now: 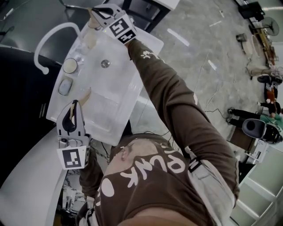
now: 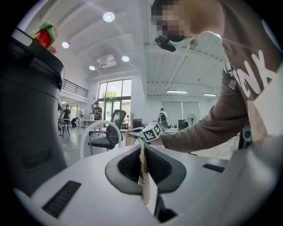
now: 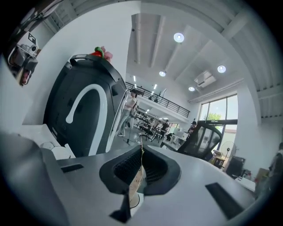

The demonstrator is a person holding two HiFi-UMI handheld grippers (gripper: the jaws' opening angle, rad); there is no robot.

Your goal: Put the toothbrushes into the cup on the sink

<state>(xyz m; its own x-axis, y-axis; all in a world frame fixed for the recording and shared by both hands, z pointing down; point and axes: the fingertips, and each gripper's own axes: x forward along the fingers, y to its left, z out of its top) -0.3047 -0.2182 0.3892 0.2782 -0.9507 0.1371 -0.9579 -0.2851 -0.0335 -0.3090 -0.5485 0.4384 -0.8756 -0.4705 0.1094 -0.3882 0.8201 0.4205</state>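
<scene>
left gripper [image 1: 74, 106] clenches a toothbrush [image 2: 142, 170] lower left; right gripper [image 1: 98, 9] clenches another toothbrush [image 3: 137, 178] up top; white sink [image 1: 116, 98] between, grey floor [image 1: 194, 53] right.

cup [image 1: 70, 65] on sink [image 1: 120, 98] rim, beside faucet [image 1: 49, 33]

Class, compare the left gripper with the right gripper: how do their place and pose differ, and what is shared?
The left gripper sits at the sink's near corner; the right gripper reaches its far edge on an outstretched arm. The left gripper points away from the person, the right gripper leftward. Each is shut on a pale toothbrush; neither brush is in the cup.
</scene>
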